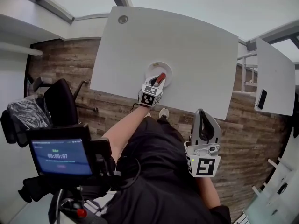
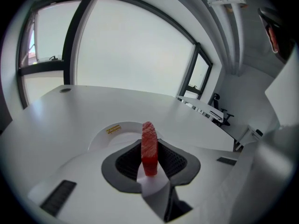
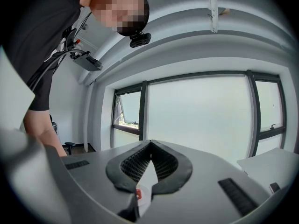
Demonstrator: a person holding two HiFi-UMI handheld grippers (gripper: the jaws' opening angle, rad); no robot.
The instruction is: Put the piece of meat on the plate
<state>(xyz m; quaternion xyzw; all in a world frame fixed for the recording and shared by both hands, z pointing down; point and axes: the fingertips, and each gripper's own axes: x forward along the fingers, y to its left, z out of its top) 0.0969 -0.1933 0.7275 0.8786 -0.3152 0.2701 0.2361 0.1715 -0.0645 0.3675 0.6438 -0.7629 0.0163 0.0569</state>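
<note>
I grasp the piece of meat [image 2: 149, 143] edge-up in my left tool [image 1: 158, 80], the plate [image 2: 110, 132] just beneath its tips for setting down; my right tool [image 3: 150, 146] hangs clenched, empty.

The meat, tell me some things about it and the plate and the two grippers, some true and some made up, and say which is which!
1. The fingers of the left gripper hold the meat. True.
2. The meat is green. False: it is red.
3. The plate is white and sits on the white table. True.
4. The right gripper holds the plate. False: its fingers are shut with nothing between them, and it is off the near edge of the table, by the person's lap.
5. The meat lies loose on the floor. False: it is gripped upright, over the plate.
</note>
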